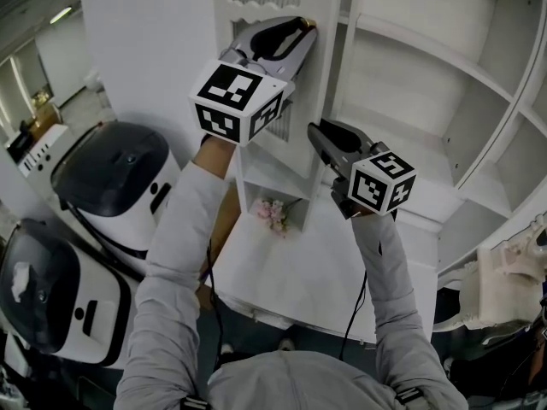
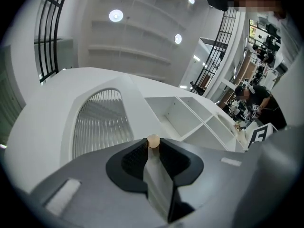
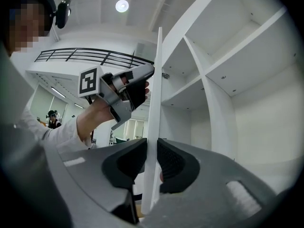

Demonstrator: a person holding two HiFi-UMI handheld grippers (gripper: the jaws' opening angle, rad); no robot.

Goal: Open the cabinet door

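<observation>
Both arms are reaching forward in grey sleeves (image 1: 175,263), the left one raised higher than the right. The left tool (image 1: 303,32) is tilting upward at the top of the cabinet door (image 3: 153,103). Its jaws are pinching the small tan knob (image 2: 153,140), which is sitting right at the tips with a black pad against each side. Just left of that knob, the door's ribbed arched pane (image 2: 100,122) is showing on the door's face.

Lower down, the right tool (image 1: 318,135) is pointing roughly level. It is clamping the door's free edge, a pad pressing on each face of the thin white panel. From the right gripper view the door is standing edge-on, swung away from the white cabinet (image 1: 427,67), whose open shelves are showing to its right. The hand (image 3: 92,115) holding the left tool is on the door's far side, with its marker cube (image 3: 90,82) facing the camera.

Below both tools, the white tabletop (image 1: 325,263) is carrying a little bunch of pink flowers (image 1: 273,213) close to the foot of the door.
</observation>
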